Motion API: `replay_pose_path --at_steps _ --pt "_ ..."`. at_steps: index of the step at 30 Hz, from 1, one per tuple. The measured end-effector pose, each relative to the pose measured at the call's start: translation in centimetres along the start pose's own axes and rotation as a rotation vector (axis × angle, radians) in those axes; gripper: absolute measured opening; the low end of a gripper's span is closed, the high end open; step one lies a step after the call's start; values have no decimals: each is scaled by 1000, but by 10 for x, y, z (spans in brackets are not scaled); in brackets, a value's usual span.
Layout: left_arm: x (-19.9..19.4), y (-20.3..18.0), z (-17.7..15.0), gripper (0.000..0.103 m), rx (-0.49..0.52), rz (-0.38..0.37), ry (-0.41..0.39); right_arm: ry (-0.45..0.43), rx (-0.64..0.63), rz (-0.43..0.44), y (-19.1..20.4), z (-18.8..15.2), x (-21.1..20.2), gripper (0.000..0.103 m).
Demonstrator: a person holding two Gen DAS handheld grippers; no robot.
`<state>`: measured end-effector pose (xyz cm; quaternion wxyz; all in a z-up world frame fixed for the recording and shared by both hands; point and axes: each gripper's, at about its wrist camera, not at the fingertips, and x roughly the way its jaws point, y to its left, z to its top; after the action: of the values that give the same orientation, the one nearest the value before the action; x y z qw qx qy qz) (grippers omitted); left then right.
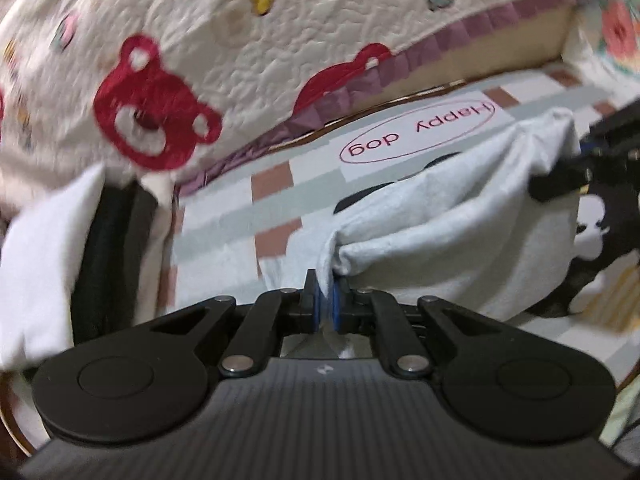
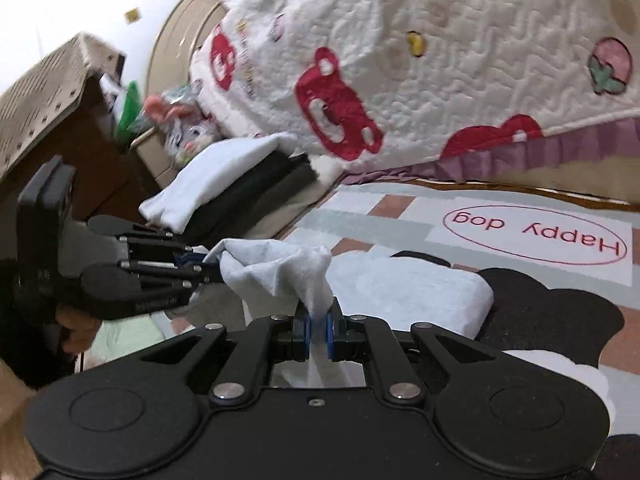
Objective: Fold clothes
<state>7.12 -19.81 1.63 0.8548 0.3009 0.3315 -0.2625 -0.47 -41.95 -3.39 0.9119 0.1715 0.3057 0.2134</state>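
A pale white-blue garment [image 1: 448, 208] hangs stretched between both grippers above the patterned bed sheet. My left gripper [image 1: 326, 300] is shut on one bunched corner of it. In the right wrist view my right gripper [image 2: 318, 332] is shut on another corner of the same garment [image 2: 280, 272], and the left gripper [image 2: 208, 266] shows at the left, clamped on the cloth's other end. The rest of the garment [image 2: 404, 288] lies folded on the sheet. The right gripper [image 1: 560, 178] appears at the right edge of the left wrist view, holding the cloth.
A stack of folded clothes [image 2: 240, 184], white on top and dark below, sits left of the garment. A quilt with red bears [image 1: 200, 60] is heaped behind. The sheet has a "Happy dog" oval [image 2: 536, 236] and a black shape [image 2: 540, 312]. A soft toy [image 2: 188, 128] lies by the headboard.
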Motion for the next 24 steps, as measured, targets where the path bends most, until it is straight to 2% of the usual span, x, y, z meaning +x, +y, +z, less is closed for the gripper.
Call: replay_pose_path --at_steps 3,5,6,7,8,10,13,16,19,21,24 --pt "15 -1 6 7 28 -11 -9 -2 27 -29 -10 0 4 10" --pt "25 -1 10 12 39 -23 -15 2 50 -51 -19 -1 9 10" --pt "29 0 11 29 25 -36 -18 8 55 -74 -23 -1 12 10" --pt "30 3 9 55 -16 -59 -24 16 50 -103 -26 -1 17 9" --pt "32 7 8 61 -57 -82 -29 25 24 -128 -26 0 23 9" --pt "30 14 0 65 -122 -120 -70 42 -39 -164 -24 2 35 9" --pt "32 27 -19 69 -182 -117 -111 43 -32 -175 -28 6 47 9" --pt "36 54 -53 73 -344 -124 -140 53 -7 -197 -38 5 51 9" --pt "45 85 -82 75 -549 -190 -131 64 13 -220 -45 2 53 9" --pt "55 100 -87 79 -612 -228 -127 67 17 -221 -48 2 55 9" --pt "78 111 -90 81 -645 -282 -86 63 12 -227 -48 1 59 9"
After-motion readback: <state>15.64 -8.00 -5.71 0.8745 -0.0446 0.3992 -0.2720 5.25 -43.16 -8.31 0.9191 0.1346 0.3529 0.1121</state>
